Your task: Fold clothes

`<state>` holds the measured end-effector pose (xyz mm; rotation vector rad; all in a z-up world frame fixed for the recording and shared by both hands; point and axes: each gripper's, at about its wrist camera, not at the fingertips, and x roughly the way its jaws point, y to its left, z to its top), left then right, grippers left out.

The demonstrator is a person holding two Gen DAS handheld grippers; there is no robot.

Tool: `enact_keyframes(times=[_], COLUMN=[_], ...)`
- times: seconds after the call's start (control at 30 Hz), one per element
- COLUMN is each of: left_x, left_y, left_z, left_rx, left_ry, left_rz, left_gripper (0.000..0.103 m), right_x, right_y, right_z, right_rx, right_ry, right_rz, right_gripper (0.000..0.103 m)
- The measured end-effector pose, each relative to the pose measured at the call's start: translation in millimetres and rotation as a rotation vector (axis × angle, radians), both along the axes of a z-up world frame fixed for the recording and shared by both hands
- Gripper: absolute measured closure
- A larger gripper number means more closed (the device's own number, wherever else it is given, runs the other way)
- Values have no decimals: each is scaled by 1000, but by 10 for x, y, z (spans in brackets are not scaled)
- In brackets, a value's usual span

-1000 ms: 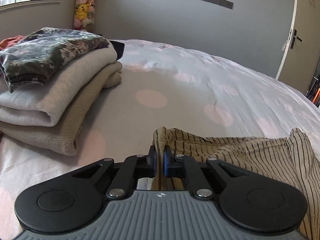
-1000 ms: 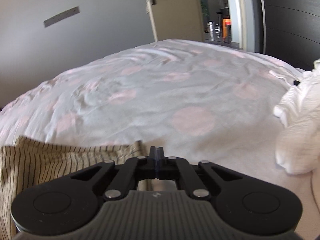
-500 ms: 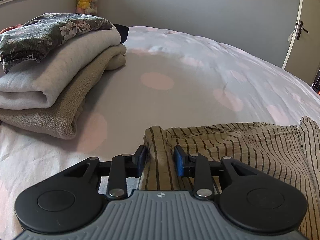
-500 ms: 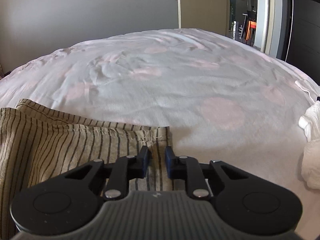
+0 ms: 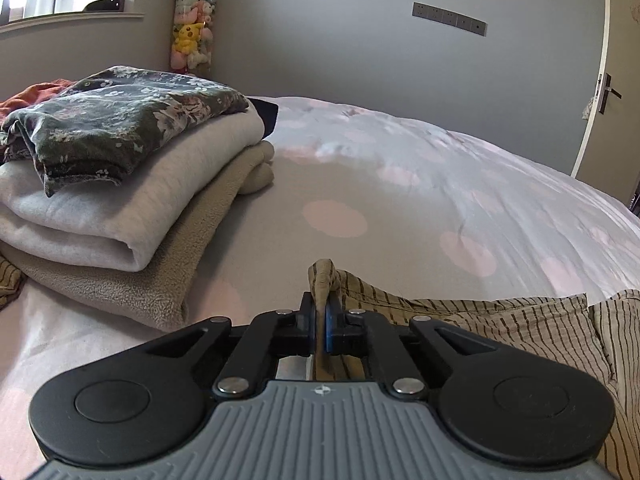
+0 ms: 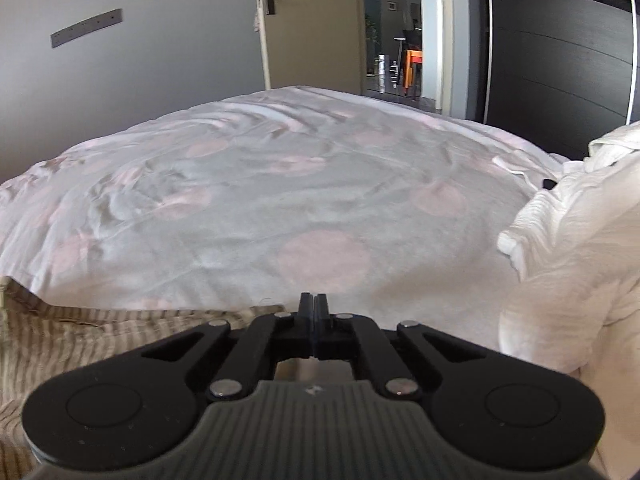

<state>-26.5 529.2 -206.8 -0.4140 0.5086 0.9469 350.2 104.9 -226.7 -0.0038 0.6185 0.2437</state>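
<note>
A beige garment with dark stripes [image 5: 500, 320] lies rumpled on the bed's spotted cover [image 5: 400, 200] at the near edge. My left gripper [image 5: 320, 308] is closing tight on its left corner; a bunched tip of cloth sticks up between the pads. In the right wrist view the same striped garment [image 6: 120, 340] spreads to the lower left, its edge running up to my right gripper [image 6: 315, 304]. Those jaws are closing together on the garment's right corner, which they mostly hide.
A stack of folded clothes [image 5: 120, 184], a dark floral piece on top, stands at the left on the bed. A crumpled white garment [image 6: 572, 280] is heaped at the right. The bed cover [image 6: 280, 184] stretches ahead towards a grey wall and a door [image 6: 312, 24].
Half a second ago both grippers stood open around the striped garment's corners; now both are shut on them. The left corner is pinched up into a peak.
</note>
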Motion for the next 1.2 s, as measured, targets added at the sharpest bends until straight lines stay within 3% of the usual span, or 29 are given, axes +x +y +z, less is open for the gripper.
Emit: enact_keyframes(times=[0.13,0.2,0.27,0.33,0.47,0.53,0.63,0.73,0.87,1.07,1.2], left_x=[28,0,-45,-106,-270,-361,-479,-634,-783,-749,-711], left_y=[50,30,-1,-48,-166,-248,-467,-753,-1021,-1377,-1437], left_z=[-71,-40,4,58,131,157,191,172,156,145,63], left_rx=[-56,-61,-67,-88,-206,-269,-303,-339,-423,-363,-371], left_ry=[27,19,6,0,-8,-18,-5,6,-18,114,188], left_rz=[-2,3,13,30,69,91,119,143,119,101,73], left_gripper=[97,87,66,61,61,61,61,53,53,52,53], right_x=[51,21,-27,-110,-317,-444,-673,-954,-1311,-1585,-1764], right_y=[-104,-99,-76,-59,-120,-164,-190,-251,-444,-670,-521], right_z=[-46,-26,13,63,113,117,169,239,233,170,85], right_rx=[61,96,116,119,134,163,164,152,142,185,124], right_ry=[54,69,82,98,167,213,226,232,276,414,471], right_rz=[-16,0,32,69,121,145,172,200,205,178,222], right_gripper=[103,100,97,96,86,64,61,56,51,51,58])
